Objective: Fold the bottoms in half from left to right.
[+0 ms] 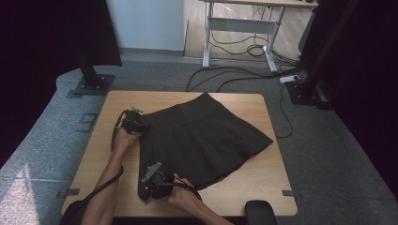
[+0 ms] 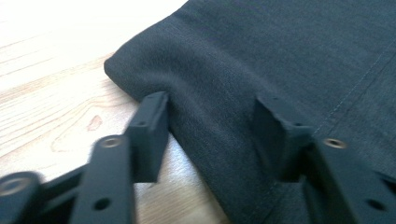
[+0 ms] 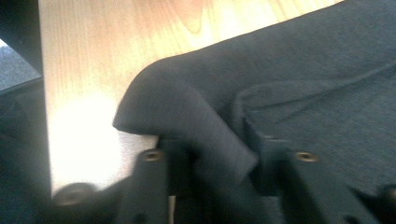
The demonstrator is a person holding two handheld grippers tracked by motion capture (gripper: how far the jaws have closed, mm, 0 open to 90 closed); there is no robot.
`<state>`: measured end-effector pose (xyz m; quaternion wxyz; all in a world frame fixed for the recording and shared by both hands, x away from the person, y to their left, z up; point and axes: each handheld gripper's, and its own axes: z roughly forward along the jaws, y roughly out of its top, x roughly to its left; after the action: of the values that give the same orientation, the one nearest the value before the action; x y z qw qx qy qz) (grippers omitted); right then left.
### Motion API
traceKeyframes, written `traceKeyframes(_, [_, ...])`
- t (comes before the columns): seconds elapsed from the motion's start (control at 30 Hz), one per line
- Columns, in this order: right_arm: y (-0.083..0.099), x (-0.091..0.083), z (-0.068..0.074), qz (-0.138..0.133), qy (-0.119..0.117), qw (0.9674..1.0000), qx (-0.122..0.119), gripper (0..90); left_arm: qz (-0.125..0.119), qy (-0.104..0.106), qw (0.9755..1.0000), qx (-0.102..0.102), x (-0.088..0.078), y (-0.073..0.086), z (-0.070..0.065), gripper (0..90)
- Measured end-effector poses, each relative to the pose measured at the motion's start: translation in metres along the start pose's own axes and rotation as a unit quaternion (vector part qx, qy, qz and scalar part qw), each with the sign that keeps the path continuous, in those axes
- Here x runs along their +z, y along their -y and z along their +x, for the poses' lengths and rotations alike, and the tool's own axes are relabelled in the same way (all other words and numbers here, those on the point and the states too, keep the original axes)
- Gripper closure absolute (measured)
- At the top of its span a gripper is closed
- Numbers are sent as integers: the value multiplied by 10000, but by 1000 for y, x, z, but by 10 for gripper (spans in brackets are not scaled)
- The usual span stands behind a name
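You are just starting: the dark skirt (image 1: pixel 206 138) lies spread flat on the wooden table (image 1: pixel 263 183), not folded yet. Your left gripper (image 1: pixel 141 124) has cloth bunched between its jaws at the skirt's near-left edge. Your right gripper (image 1: pixel 149 187) pinches a fold at the near corner. The skirt's narrow waist points to the table's far side, its wide hem toward the near right.

A dark pleated skirt (image 1: pixel 202 138) lies spread flat on the table, waist toward the far edge, hem fanned toward the near right. Its left edge is bunched into a raised fold at the near corner (image 3: pixel 187 116).
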<state>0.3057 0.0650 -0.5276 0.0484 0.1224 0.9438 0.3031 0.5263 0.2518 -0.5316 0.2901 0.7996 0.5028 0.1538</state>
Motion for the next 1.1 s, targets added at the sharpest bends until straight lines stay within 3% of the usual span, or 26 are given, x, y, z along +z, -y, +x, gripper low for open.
traceKeyframes(0.13, [1, 0, -4, -55, 6, 10000, -11, 792, -76, 236, 9997, -71, 1, 0, -3, 707])
traceKeyframes(0.2, [2, -1, -3, -57, 44, 10000, 1, 821, -89, 256, 9996, -54, 1, 0, -4, 785])
traceKeyframes(0.33, [2, -1, -2, -57, 91, 9999, -16, 835, -41, 130, 9997, 180, 0, -2, -9, 813])
traceKeyframes(0.47, [1, -1, 1, -65, 164, 9998, -103, 842, -62, 167, 9997, 153, -4, -4, -7, 820])
traceKeyframes(0.53, [-2, 0, 3, -108, 91, 9999, -85, 844, -91, 230, 9995, 173, -13, -5, -6, 821])
traceKeyframes(0.7, [-19, 0, 17, -285, -175, 9992, -196, 845, -141, 308, 9989, 314, -46, -1, 4, 819])
traceKeyframes(0.8, [-37, 0, 34, -474, -406, 9974, -354, 845, -21, 163, 9989, 430, -73, 12, 15, 819])
traceKeyframes(0.93, [-55, -3, 48, -607, -500, 9947, -664, 844, -35, -67, 9995, 298, -97, 23, 32, 821])
traceKeyframes(1.03, [-60, -13, 43, -732, -467, 9940, -668, 844, -213, -128, 9995, 207, -107, 17, 37, 823])
traceKeyframes(1.1, [-57, -24, 33, -840, -435, 9940, -549, 844, -358, -87, 9992, 171, -109, 9, 36, 825])
